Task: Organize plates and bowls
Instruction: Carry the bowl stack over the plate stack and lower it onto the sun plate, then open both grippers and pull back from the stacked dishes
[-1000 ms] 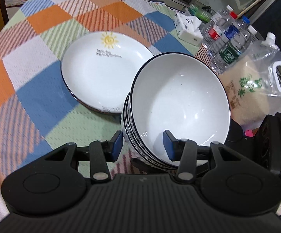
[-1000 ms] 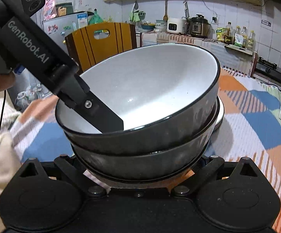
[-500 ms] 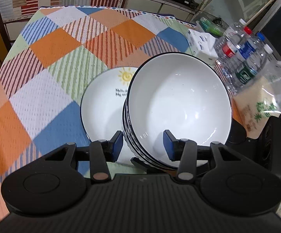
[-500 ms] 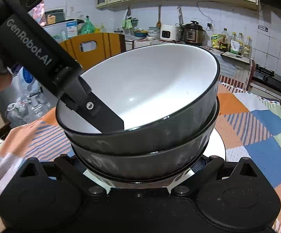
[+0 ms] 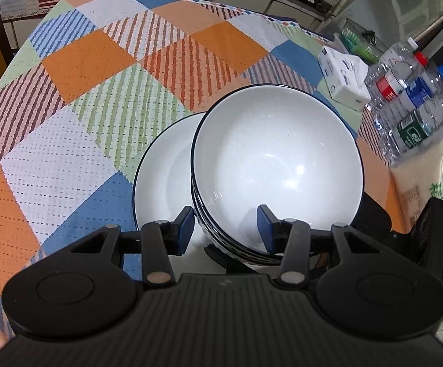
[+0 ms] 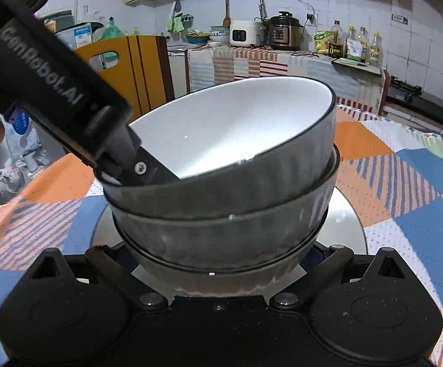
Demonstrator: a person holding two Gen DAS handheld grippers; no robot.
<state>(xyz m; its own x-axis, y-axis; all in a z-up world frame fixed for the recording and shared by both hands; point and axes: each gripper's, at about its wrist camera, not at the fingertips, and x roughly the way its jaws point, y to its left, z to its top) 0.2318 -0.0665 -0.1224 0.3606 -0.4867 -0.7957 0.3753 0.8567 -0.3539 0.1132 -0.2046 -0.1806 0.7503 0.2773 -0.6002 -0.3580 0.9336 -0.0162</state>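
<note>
Nearest the left wrist camera, the left gripper (image 5: 226, 227) straddles the near wall of the stack of bowls (image 5: 278, 165): one blue pad sits outside the stack and the other inside the top bowl, so it is closed on the stacked rims at a middling width. In the right wrist view the same gripper's black finger reaches down over the rim into the top bowl on the left side.

The right gripper (image 6: 218, 263) is mostly hidden beneath the stack of bowls. Its two arms flank the base of the lowest bowl, with a blue pad just showing on the right, but whether the pads press the bowl cannot be told from this view.

The bowls are white inside with dark rims and dark outer walls, nested and tilted. They sit directly above the plate (image 5: 163, 171), a white plate with a dark rim lying on the checked cloth of the worktop (image 5: 77, 61); whether the lowest bowl touches the plate is not clear.

Further off on the right of the worktop stand a white tissue box (image 5: 345, 76), a cluster of water bottles (image 5: 411, 104) and a clear bag of rice (image 5: 426, 183).
</note>
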